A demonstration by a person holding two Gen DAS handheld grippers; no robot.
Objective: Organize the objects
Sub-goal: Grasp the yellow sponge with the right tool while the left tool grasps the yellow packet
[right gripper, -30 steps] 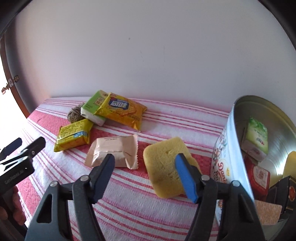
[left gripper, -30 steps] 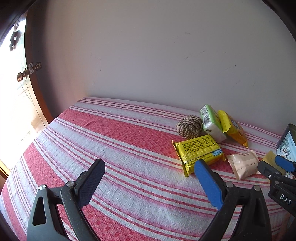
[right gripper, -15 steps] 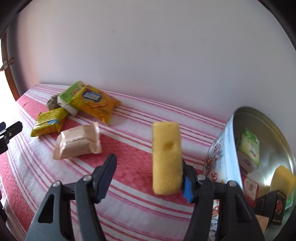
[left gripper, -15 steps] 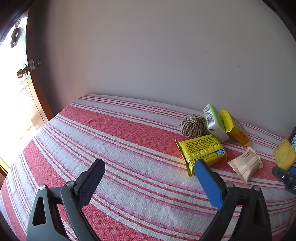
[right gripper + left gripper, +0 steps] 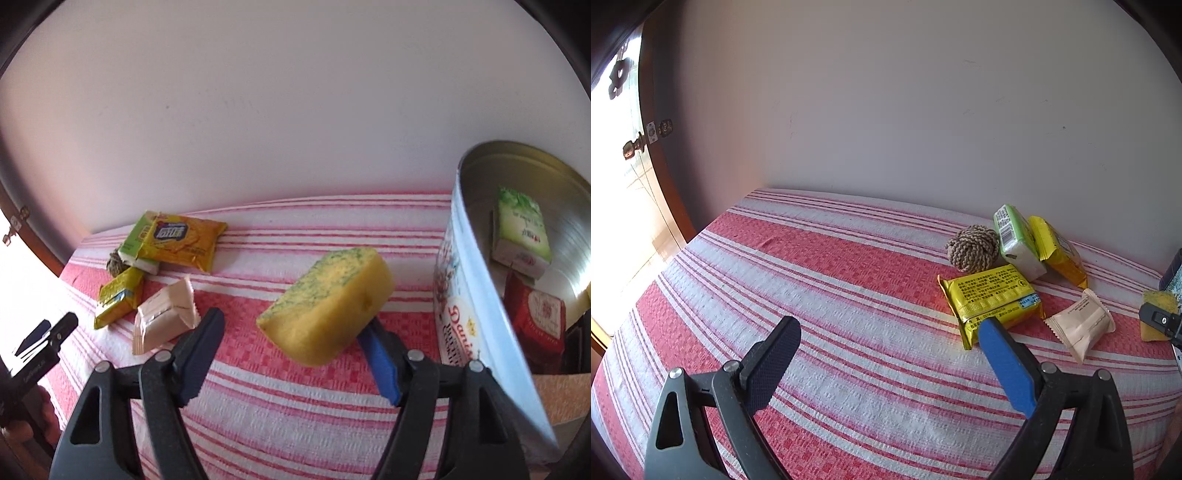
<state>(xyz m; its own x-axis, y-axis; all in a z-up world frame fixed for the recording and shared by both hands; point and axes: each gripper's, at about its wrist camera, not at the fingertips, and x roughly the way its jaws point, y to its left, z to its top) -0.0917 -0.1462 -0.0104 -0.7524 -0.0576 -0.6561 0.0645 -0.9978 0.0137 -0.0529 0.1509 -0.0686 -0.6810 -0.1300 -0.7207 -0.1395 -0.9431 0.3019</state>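
My right gripper stands wide open. A yellow sponge with a green top is tilted and blurred, above the cloth against the blue right fingertip; I cannot tell whether it is stuck to that finger or falling. It also shows in the left wrist view. A round metal tin at the right holds a green box and a red packet. My left gripper is open and empty above the striped cloth.
Near the wall lie a rope ball, a green packet, an orange-yellow snack bag, a yellow packet and a beige packet. A wooden door frame stands at the left.
The sponge came off the cloth, stood on edge, then tipped over beside the right finger. The right gripper rose and turned toward the tin. The left gripper barely moved.
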